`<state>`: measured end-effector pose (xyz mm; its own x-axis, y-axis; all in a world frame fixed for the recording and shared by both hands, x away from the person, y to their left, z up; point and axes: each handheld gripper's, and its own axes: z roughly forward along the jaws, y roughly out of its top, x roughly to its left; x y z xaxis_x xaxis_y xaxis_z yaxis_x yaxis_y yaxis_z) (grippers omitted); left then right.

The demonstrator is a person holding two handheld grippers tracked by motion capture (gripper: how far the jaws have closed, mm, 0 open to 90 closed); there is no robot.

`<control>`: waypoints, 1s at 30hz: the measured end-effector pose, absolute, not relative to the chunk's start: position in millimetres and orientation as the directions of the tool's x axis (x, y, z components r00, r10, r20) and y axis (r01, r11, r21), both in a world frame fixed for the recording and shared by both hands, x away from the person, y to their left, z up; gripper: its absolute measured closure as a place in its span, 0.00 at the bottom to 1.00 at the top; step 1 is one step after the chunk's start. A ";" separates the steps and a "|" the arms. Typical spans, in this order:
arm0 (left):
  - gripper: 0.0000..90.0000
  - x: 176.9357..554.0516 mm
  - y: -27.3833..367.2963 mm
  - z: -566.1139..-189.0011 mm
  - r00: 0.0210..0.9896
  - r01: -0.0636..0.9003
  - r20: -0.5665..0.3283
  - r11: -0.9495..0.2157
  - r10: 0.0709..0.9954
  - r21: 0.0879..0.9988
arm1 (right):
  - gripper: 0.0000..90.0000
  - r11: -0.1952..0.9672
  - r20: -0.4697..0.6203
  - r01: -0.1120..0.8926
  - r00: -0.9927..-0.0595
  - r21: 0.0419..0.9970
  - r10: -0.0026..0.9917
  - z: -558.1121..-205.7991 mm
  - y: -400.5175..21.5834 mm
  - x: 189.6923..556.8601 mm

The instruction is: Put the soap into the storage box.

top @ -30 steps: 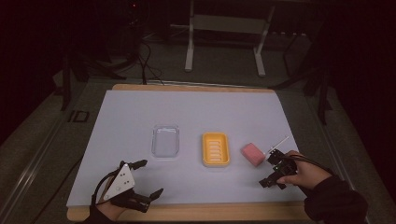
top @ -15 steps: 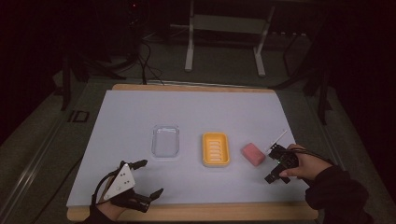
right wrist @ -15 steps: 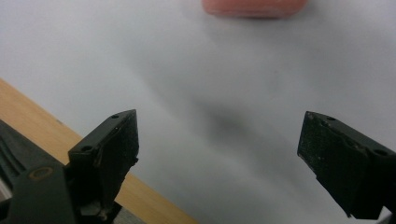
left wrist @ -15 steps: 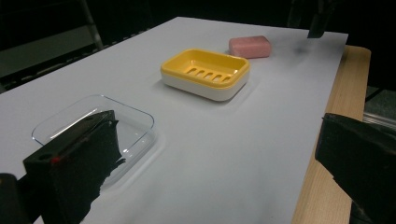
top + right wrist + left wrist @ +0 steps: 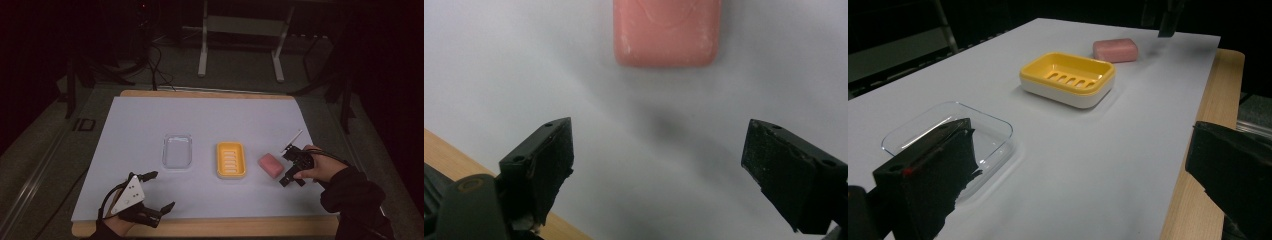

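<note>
Both grippers are spread and empty; the right gripper [image 5: 659, 170] seemingly approaches the pink soap [image 5: 667, 31], needing to straddle it.

So looking down the right gripper [image 5: 659, 170], its two black jaws come up from the bottom corners and they're spread wide apart, nothing between them but bare surface. The left one has a couple of small holes on its top edge and a bit of a ragged pad face; the right one looks much the same. Straight ahead, past the gap, there's a pink bar of soap [image 5: 666, 31] lying flat, cut off by the top edge, with some whitish scuffs along its edge. It's well clear of both jaws. Everything sits on a pale white sheet [image 5: 724, 90], with a soft dark shadow smudge below the soap. Bottom left, a strip of wooden table edge [image 5: 444, 150] peeks out from under the sheet.
</note>
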<state>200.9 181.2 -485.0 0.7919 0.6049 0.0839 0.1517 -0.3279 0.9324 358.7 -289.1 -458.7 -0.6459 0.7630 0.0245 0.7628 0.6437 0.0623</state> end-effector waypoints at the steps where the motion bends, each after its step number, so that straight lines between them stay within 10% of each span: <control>1: 0.01 200.9 181.2 -485.0 0.792 0.152 0.084 -0.328 0.605 0.932 | 0.15 0.656 0.017 0.752 -0.658 0.066 0.753 -458.8 -287.9 360.0; 30: 0.01 201.0 180.7 -485.5 0.796 0.154 0.080 -0.329 0.599 0.932 | 0.16 0.667 0.024 0.721 -0.682 0.190 0.731 -479.2 -261.8 399.0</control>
<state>201.0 180.7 -485.5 0.7964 0.5995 0.0798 0.1541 -0.3288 0.9318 399.0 -261.8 -479.2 -0.6821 0.7308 0.0241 0.7209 0.6666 0.1896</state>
